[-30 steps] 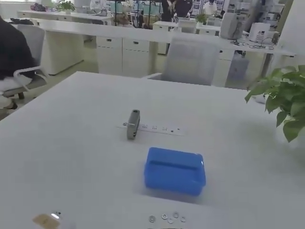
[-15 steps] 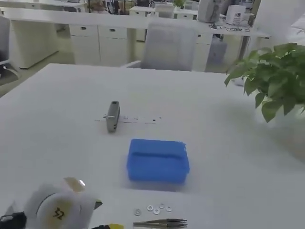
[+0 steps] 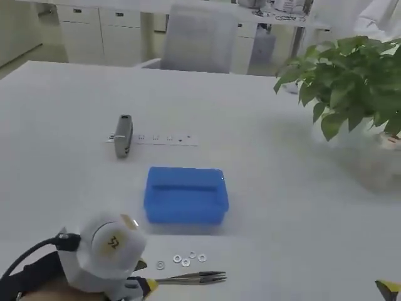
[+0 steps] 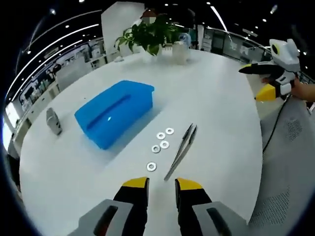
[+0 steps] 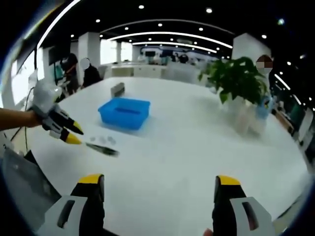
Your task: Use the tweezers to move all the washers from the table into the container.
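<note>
Steel washers (image 3: 185, 262) (image 4: 165, 144), five of them, are lying loose on the white table (image 3: 294, 207) just in front of the blue container (image 3: 185, 194) (image 4: 114, 113), on the side nearest me and not touching it. Tweezers (image 3: 188, 278) (image 4: 181, 150) are lying flat right beside the washers, a little farther from the container than they are. I am holding my left gripper (image 4: 161, 189) low over the table just past the tweezers' joined end, farther again from the container. Its yellow-tipped fingers are standing a narrow gap apart with nothing between them. My right gripper (image 5: 160, 187) is hanging well off to the container's right, above bare table, its fingers spread wide and gripping nothing. Behind the container a grey plug block (image 3: 123, 135) is sitting at one end of a white power strip (image 3: 166, 139). A leafy green plant (image 3: 351, 75) is standing far off to the container's right rear.
</note>
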Motion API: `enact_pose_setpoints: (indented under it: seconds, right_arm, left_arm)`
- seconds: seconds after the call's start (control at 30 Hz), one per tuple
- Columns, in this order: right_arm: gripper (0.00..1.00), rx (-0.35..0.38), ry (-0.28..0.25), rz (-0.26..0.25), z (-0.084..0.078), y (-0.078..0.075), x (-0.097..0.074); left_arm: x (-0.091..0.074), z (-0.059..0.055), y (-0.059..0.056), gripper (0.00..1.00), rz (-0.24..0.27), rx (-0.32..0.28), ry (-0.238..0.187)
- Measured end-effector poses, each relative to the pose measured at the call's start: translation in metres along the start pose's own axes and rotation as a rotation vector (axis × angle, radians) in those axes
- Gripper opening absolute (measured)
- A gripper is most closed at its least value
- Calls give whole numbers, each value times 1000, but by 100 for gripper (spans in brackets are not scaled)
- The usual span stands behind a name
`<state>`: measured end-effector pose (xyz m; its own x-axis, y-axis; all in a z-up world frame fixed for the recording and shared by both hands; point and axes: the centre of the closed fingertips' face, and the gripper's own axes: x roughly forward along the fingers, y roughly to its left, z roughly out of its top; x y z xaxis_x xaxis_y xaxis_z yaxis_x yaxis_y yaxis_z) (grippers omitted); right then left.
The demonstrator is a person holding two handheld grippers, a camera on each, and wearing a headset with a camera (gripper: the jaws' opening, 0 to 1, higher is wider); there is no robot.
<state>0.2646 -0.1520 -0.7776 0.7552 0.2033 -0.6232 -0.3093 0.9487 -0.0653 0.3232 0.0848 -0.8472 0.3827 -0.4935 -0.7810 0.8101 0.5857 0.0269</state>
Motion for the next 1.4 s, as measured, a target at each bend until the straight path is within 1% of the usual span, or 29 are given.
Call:
enact_pose_setpoints:
  seconds: [0.07,0.13,0.23,0.3,0.4,0.43,0.5,0.57,0.67,0.73,0.77,0.8,0.83,0.93,1.0,1.07,1.13,1.17,1.27,1.3,1.33,1.37,1.4]
  right_arm:
    - [91,-1,5,0,-1,0,1]
    - [91,-16,23,1,-3,2,2]
    - [91,-28,20,4,-3,3,2]
    - [91,-33,30,4,-5,3,3]
    - [91,-31,30,7,-5,3,3]
    - [91,-30,29,10,-5,3,3]
    - [91,-32,35,15,-5,4,3]
    - [91,-40,37,19,-5,6,4]
    - [91,-52,40,22,-6,7,4]
    - [91,-58,40,21,-5,8,4]
    - [91,-59,40,20,-5,7,4]
    - [91,-58,37,18,-5,7,4]
    - [91,-56,36,16,-5,6,4]
    - [91,-47,36,16,-5,5,3]
    - [90,-47,35,19,-5,6,4]
    - [90,-56,37,22,-5,7,4]
    - [88,-75,40,31,-5,11,4]
    - [87,-88,44,44,-6,15,4]
    - [83,-126,63,66,-8,21,5]
    - [82,-139,67,76,-9,24,5]
    - [80,-144,70,85,-9,26,5]
    - [75,-151,78,105,-10,30,5]
    - [73,-154,79,109,-11,31,5]
  left_arm:
    - [5,-2,-1,17,-15,9,12]
    - [9,-5,-5,15,-44,46,37]
    - [10,-3,-7,11,-50,64,33]
    - [12,-2,-7,9,-56,80,32]
    - [13,0,-8,1,-59,105,31]
    - [12,3,-9,0,-66,110,21]
    - [12,5,-12,0,-79,112,16]
    - [12,4,-12,0,-81,127,21]
    - [16,1,-12,2,-82,149,32]
    - [18,-3,-13,2,-95,159,44]
    - [20,-6,-13,2,-97,171,58]
    - [20,-2,-13,0,-102,168,34]
    - [21,-4,-13,0,-101,164,48]
    - [19,-4,-13,0,-107,188,48]
    - [13,-1,-15,0,-107,202,41]
    - [6,4,-16,0,-100,204,15]
    - [-3,9,-19,0,-91,194,-8]
    - [-6,11,-20,0,-87,192,-13]
    - [-19,17,-26,0,-68,206,-38]
    - [-22,19,-28,0,-66,203,-49]
    - [-27,23,-32,0,-66,194,-71]
    - [-30,26,-34,0,-66,186,-83]
    - [-33,28,-36,0,-65,173,-97]
